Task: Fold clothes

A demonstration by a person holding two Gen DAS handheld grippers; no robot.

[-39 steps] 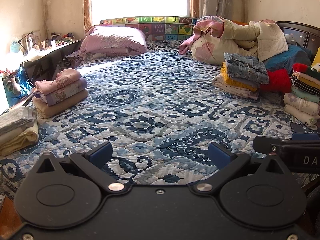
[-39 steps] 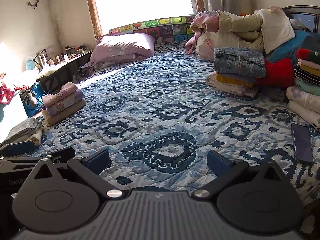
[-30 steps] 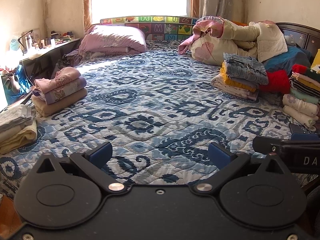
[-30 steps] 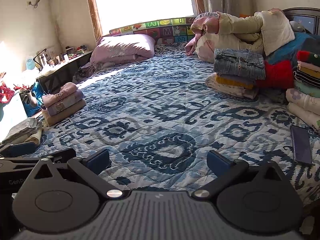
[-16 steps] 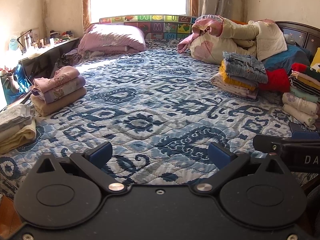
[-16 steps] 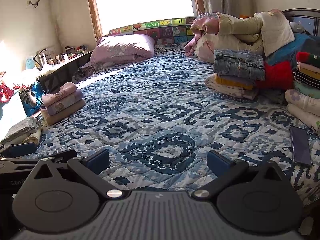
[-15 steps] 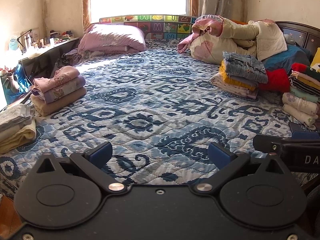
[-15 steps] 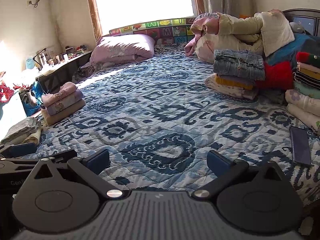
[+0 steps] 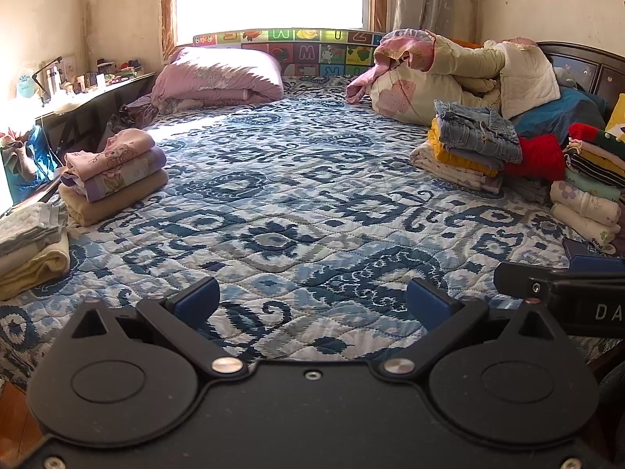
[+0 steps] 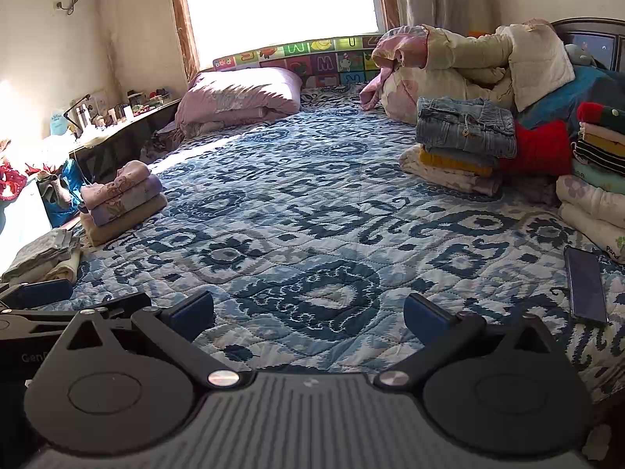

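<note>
Folded piles sit at both edges of the bed [image 9: 312, 203]: pink stack [image 9: 113, 172] left, denim stack [image 9: 468, 144] right. Your left tongs [image 9: 312, 301] and right tongs [image 10: 308, 312] hang apart, empty; no loose garment shows, so folding looks mostly done.

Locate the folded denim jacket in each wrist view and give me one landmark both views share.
Left wrist: the denim jacket tops a folded stack at right, mid-height.
Right wrist: the denim jacket tops the same stack, right of centre, upper half.
Shared landmark: the red garment directly right of that stack.
</note>
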